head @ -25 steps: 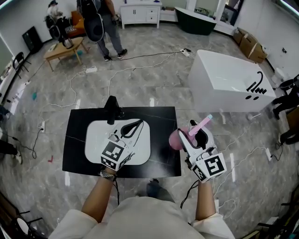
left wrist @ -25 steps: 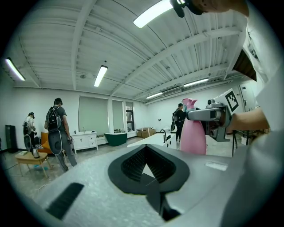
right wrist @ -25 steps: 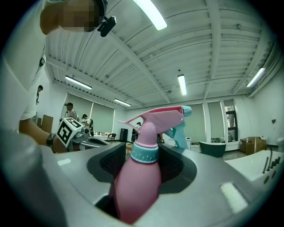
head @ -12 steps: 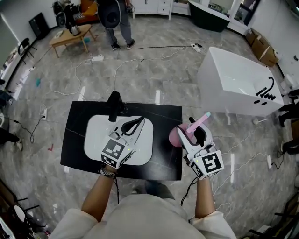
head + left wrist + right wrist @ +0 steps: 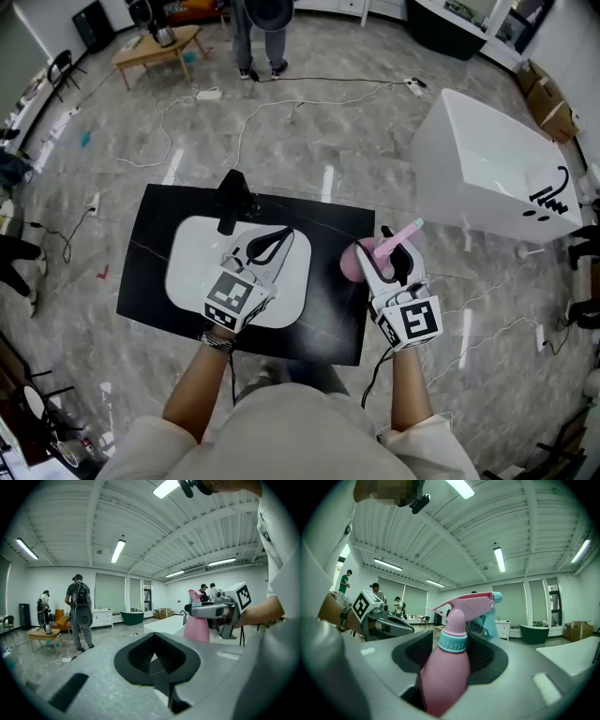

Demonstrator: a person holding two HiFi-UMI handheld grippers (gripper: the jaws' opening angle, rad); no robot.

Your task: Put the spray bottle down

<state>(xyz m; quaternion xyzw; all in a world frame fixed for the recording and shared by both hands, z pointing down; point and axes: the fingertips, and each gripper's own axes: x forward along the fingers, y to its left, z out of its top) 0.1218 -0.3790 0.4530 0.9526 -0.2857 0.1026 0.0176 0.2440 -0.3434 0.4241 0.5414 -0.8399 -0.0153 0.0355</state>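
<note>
Pink plastic spray bottle [image 5: 444, 667], probably light, stiff and smooth-sided, sits centre right in the head view over the black tabletop's [image 5: 150, 239] edge. The right gripper [image 5: 386, 272] clamps its body below the collar, while the left gripper [image 5: 154, 656] is closed and empty.

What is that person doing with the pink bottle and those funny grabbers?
A person holds a gripper in each hand above a black countertop with a white sink. The right gripper is clamped on a pink spray bottle, which stands upright near the countertop's right edge. Whether its base touches the top cannot be told. The left gripper is shut and empty, over the sink near the black faucet.
</note>
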